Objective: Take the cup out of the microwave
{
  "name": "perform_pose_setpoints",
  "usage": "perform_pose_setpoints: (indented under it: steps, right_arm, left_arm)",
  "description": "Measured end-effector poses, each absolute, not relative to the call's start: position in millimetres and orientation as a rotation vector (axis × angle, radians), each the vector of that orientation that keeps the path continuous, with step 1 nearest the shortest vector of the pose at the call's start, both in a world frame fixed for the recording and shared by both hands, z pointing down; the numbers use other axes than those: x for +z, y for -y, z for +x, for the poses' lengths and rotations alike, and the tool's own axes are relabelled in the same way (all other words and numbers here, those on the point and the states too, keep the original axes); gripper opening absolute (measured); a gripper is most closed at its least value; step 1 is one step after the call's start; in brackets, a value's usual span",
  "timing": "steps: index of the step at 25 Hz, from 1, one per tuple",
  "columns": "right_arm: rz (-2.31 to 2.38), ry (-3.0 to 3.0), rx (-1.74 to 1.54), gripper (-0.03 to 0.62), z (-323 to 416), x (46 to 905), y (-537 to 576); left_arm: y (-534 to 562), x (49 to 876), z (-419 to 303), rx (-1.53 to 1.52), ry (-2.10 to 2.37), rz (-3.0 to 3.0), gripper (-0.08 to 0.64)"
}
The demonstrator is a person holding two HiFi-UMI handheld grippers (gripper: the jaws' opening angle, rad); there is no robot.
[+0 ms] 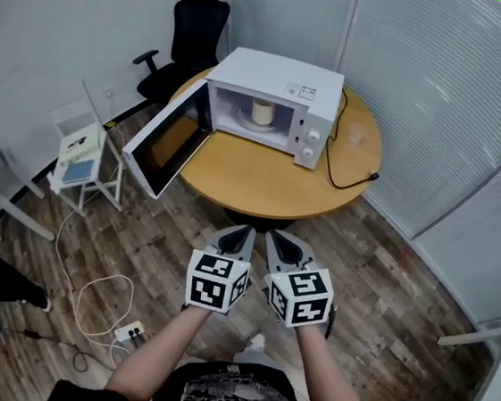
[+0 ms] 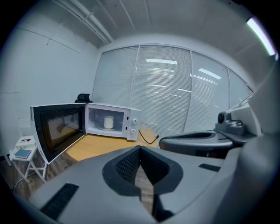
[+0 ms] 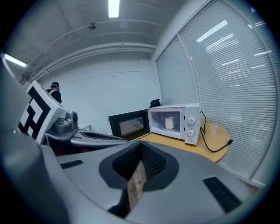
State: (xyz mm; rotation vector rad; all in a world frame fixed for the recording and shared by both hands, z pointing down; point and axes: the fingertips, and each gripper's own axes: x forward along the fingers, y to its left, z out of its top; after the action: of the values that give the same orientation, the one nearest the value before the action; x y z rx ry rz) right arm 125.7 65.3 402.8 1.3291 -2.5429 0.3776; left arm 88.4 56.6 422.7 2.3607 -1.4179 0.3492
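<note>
Left claw [image 1: 240,233], right claw [image 1: 280,240] closed, empty. Cream cylindrical cup [image 1: 261,112], twelve o'clock, likely light, rigid: pinch its sidewall.

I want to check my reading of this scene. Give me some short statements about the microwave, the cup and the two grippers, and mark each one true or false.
1. The door of the microwave stands open. True.
2. The cup stands on the table beside the microwave. False: it is inside the microwave.
3. The left gripper and the right gripper are both shut and hold nothing. True.
4. The left gripper reaches into the microwave. False: it is over the floor, short of the table.
5. A black chair stands behind the table. True.
</note>
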Motion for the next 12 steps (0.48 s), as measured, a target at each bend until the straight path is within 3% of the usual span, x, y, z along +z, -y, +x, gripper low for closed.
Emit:
perform_pose_setpoints:
  steps: [12]
  right_arm:
    - [1.254,2.577,0.380,0.015,152,408,-12]
  left_arm:
    - [-8,433,113,0.354,1.470,2.307,0.009]
